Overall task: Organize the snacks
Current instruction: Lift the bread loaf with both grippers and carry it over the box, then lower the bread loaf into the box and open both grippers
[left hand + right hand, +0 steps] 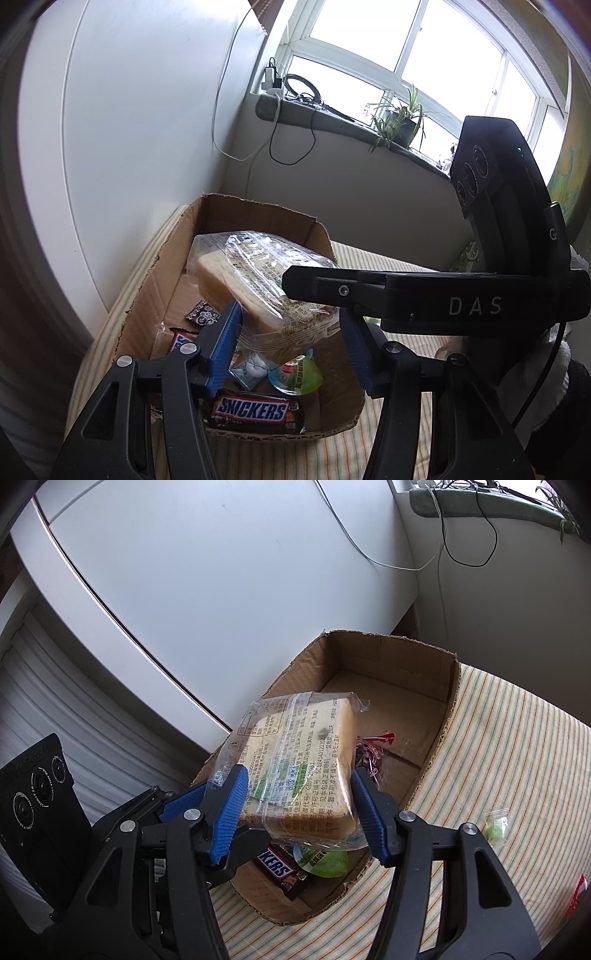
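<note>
While near windowsill (332, 118), striped tablecloth (325, 458), box (258, 206).

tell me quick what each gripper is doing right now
Left gripper: open, holding nothing.
Right gripper: shut on the wrapped bread, above the cardboard box.

Daylight pours through the window (406, 48), whose panes are blown out to pure white in the left wrist view. The white wall (147, 110) is evenly lit and shadows are soft. The clear wrapper of the bread pack (299, 771) shows small glints. Both fisheye views bend straight lines, darken toward the corners and blur at the left edge.
</note>
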`<move>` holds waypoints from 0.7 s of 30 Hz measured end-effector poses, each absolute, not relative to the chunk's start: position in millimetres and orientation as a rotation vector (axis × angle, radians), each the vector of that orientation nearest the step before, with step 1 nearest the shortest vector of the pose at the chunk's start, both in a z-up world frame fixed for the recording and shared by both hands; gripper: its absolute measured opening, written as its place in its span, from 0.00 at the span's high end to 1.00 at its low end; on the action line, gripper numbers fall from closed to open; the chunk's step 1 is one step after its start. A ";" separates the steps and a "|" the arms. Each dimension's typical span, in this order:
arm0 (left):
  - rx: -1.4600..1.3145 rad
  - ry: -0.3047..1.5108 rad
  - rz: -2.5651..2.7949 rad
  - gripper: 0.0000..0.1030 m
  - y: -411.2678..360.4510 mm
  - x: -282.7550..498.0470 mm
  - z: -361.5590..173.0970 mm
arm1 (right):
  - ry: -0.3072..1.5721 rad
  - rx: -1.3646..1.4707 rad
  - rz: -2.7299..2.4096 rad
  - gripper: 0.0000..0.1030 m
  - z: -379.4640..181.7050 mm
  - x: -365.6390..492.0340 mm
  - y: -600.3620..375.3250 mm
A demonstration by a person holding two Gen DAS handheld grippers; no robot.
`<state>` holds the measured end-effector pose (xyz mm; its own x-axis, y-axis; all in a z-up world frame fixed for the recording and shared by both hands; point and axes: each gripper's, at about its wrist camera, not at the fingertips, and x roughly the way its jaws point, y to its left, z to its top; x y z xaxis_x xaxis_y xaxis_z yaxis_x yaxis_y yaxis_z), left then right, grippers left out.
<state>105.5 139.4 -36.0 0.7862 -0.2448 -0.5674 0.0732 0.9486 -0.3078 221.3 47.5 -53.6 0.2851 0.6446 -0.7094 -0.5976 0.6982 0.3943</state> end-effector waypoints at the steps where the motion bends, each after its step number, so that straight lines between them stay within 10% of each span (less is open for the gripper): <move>1: -0.279 0.646 -0.173 0.48 139.9 105.4 -36.6 | 0.977 0.055 0.830 0.41 -53.8 220.6 47.5; 21: -0.257 0.666 -0.096 0.48 145.4 101.1 -37.3 | 0.934 0.049 0.783 0.37 -38.1 209.6 24.6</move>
